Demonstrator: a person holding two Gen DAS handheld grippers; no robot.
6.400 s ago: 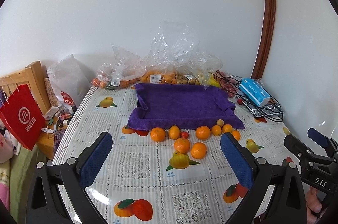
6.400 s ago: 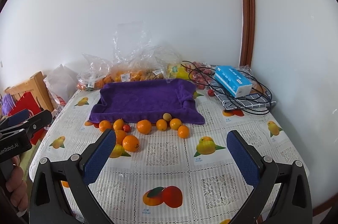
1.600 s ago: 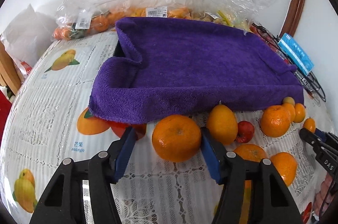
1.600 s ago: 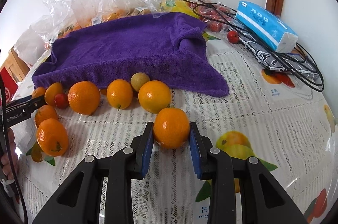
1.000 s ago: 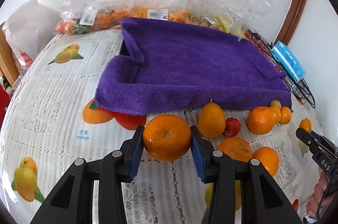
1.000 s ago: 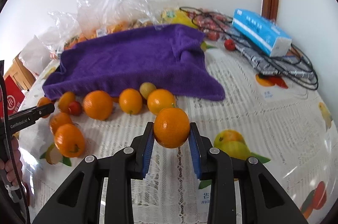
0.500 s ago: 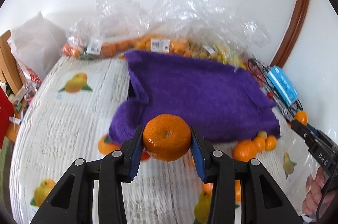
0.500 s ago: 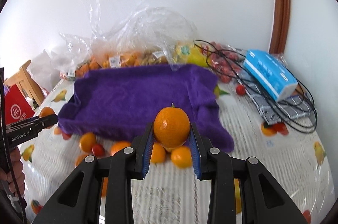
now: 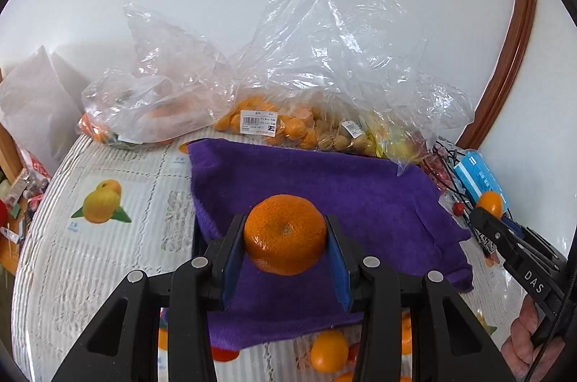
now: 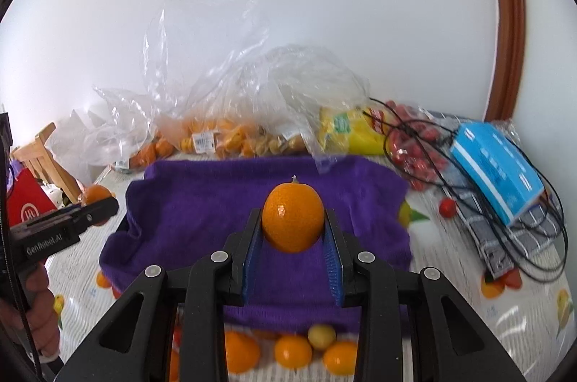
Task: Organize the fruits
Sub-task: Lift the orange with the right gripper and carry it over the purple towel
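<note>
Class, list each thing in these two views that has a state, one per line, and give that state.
Left tool: shut on the flat orange, lifted.
Right tool: shut on the round orange, lifted.
Purple towel: spread, nothing on it.
Loose oranges: on the table.
Plastic bags: crumpled, holding fruit.

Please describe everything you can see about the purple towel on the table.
The purple towel is a thick, fluffy cloth, like microfibre. It is draped over something tray-shaped, so its edges stand up as soft walls and its middle lies flat and holds nothing. Its front edge hangs down onto the tablecloth, where loose oranges lie beside it. Clear plastic bags of fruit lie against its far edge. What is underneath cannot be seen.
</note>
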